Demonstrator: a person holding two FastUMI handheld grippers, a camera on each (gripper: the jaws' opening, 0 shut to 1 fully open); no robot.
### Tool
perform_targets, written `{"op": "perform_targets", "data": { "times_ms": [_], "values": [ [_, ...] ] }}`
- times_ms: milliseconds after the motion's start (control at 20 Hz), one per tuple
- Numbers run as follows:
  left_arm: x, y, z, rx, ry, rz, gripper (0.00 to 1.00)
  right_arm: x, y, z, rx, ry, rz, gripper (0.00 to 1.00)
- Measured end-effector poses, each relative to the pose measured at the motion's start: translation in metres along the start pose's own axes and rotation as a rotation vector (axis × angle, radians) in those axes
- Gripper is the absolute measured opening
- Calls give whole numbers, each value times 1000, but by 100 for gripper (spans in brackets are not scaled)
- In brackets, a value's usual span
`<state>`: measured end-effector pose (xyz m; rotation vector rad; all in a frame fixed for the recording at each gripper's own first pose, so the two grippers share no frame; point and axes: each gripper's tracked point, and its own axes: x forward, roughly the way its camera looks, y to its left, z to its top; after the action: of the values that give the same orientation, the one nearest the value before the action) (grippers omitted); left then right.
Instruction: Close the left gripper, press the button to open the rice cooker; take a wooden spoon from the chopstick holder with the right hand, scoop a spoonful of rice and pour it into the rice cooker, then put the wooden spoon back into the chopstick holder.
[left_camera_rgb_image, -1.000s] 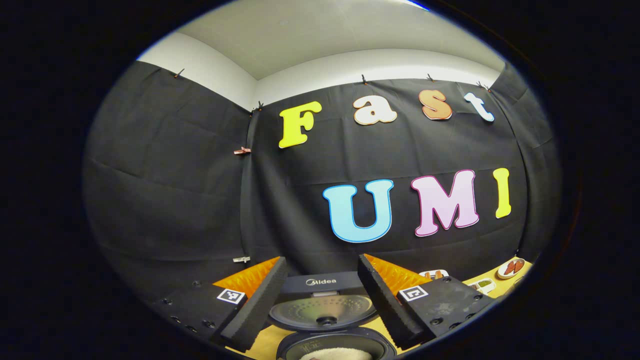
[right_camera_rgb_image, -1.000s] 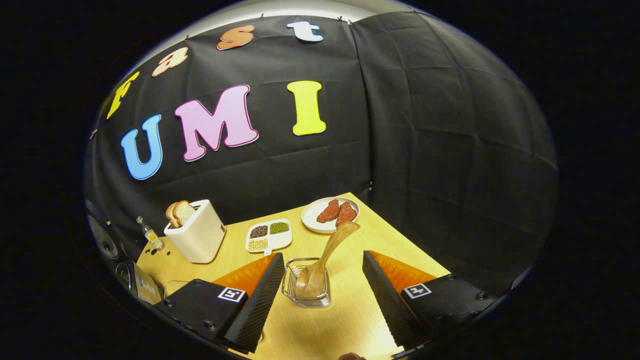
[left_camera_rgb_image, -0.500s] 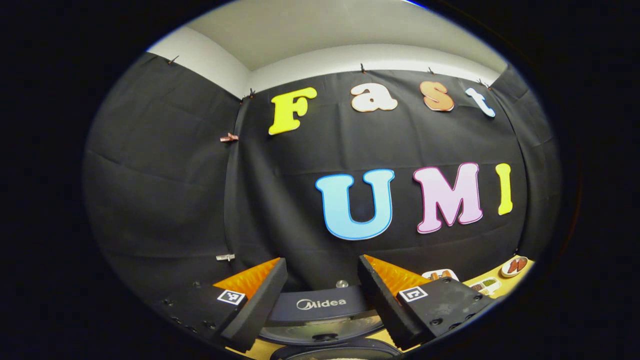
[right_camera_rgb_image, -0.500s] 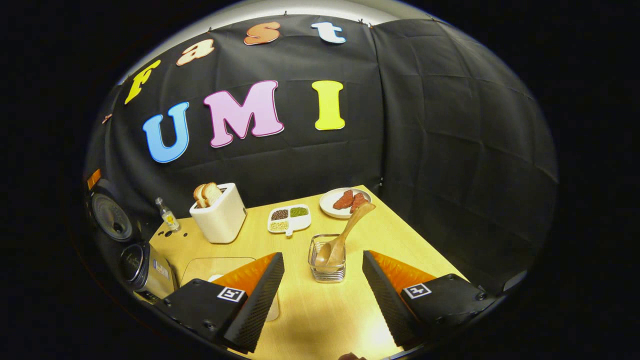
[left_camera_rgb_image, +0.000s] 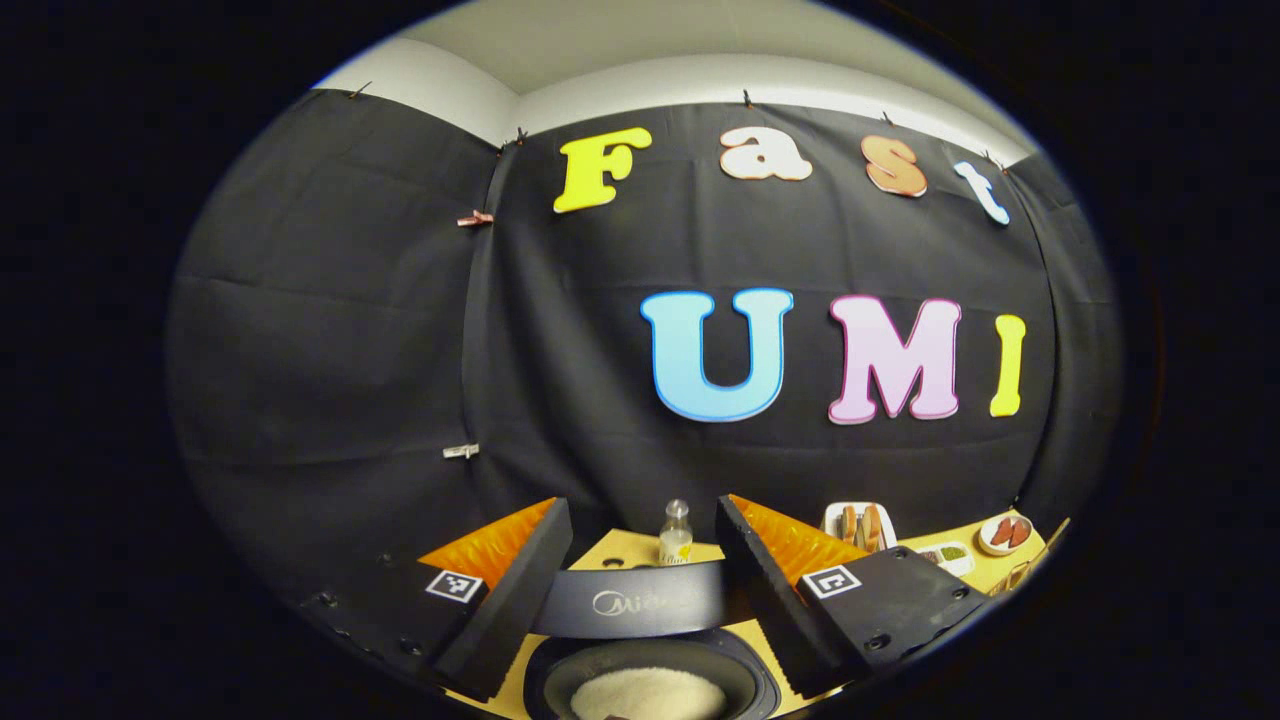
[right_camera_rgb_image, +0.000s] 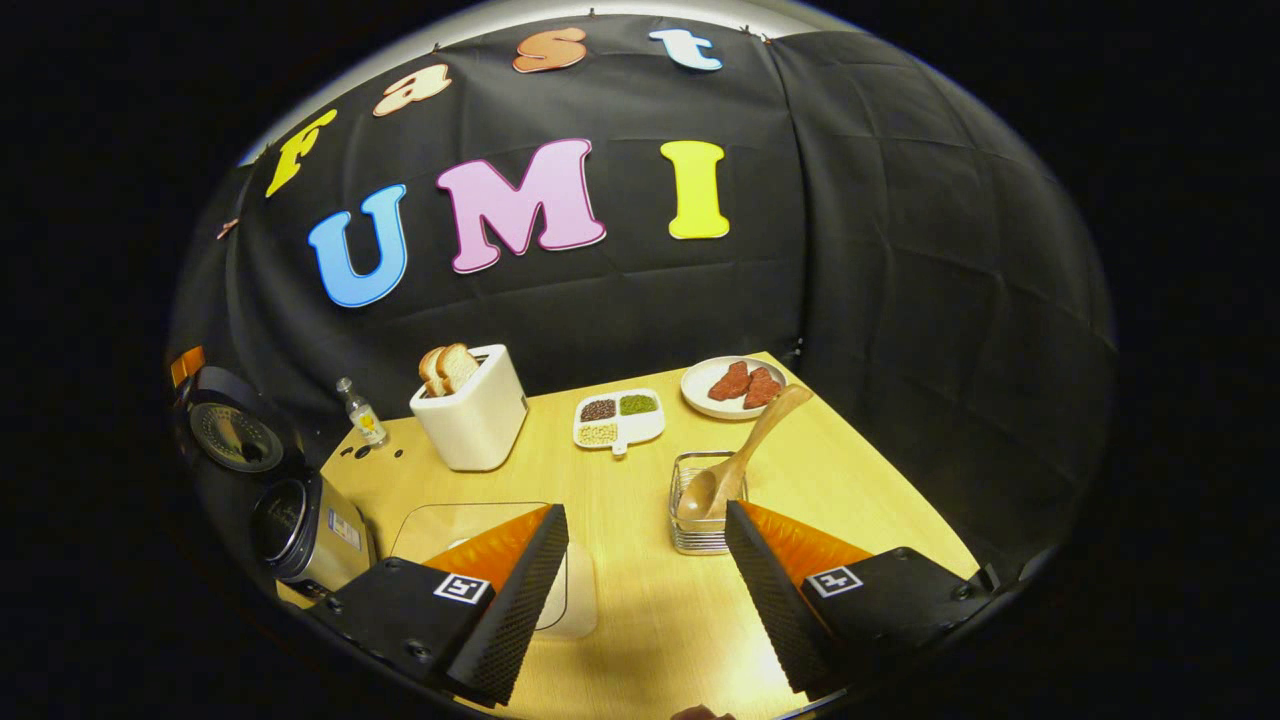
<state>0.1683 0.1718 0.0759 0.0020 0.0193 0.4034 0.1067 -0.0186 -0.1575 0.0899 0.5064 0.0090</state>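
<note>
In the left gripper view, the left gripper (left_camera_rgb_image: 640, 590) has its 2 fingers spread wide with nothing between them, poised over the open rice cooker (left_camera_rgb_image: 650, 680), whose raised lid (left_camera_rgb_image: 630, 602) stands between the fingers and whose pot holds white rice (left_camera_rgb_image: 648, 695). Behind the lid, a small glass bottle (left_camera_rgb_image: 676, 533) stands on the wooden table (left_camera_rgb_image: 985, 575). In the right gripper view, the right gripper (right_camera_rgb_image: 645, 590) also has its 2 fingers spread apart and empty, above the table (right_camera_rgb_image: 640, 640). The wooden spoon (right_camera_rgb_image: 745, 455) sits bowl-down in the clear chopstick holder (right_camera_rgb_image: 697, 500), its handle leaning up and to the right; the holder stands just beside the right finger's tip, ahead of it. Farther back are a white toaster (right_camera_rgb_image: 472, 415) with 2 slices of bread, a divided dish of grains (right_camera_rgb_image: 618, 420) and a plate (right_camera_rgb_image: 705, 395) with red pieces. The rice cooker (right_camera_rgb_image: 305, 520) shows at the left edge, lid up, near a clear container (right_camera_rgb_image: 560, 590) partly hidden behind the left finger.
</note>
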Motion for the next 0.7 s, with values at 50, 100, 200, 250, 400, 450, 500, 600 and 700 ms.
{"op": "perform_targets", "data": {
  "times_ms": [50,100,200,250,400,450,500,600,700],
  "values": [
    [-8,-1,-8,-3,38,4,100,3,3,-3,-6,10,11,99],
    [-17,-3,-17,-9,70,6,100,6,7,-6,-5,22,20,99],
    [-34,-6,-38,-15,131,5,100,9,18,-9,14,33,45,99],
    [-41,-7,-48,-17,157,3,100,11,22,-9,20,32,56,99],
    [-60,-11,-91,-30,257,-2,100,11,32,-16,-12,44,81,99],
    [-65,-11,-107,-38,296,2,100,11,34,-18,-25,45,88,99],
    [-70,-12,-121,-41,325,3,100,11,36,-20,-34,48,96,99],
    [-77,-15,-140,-26,337,-6,100,8,36,-25,-44,52,103,99],
    [-79,-18,-159,-15,351,-25,100,6,34,-28,-45,55,104,99]
  ]
}}
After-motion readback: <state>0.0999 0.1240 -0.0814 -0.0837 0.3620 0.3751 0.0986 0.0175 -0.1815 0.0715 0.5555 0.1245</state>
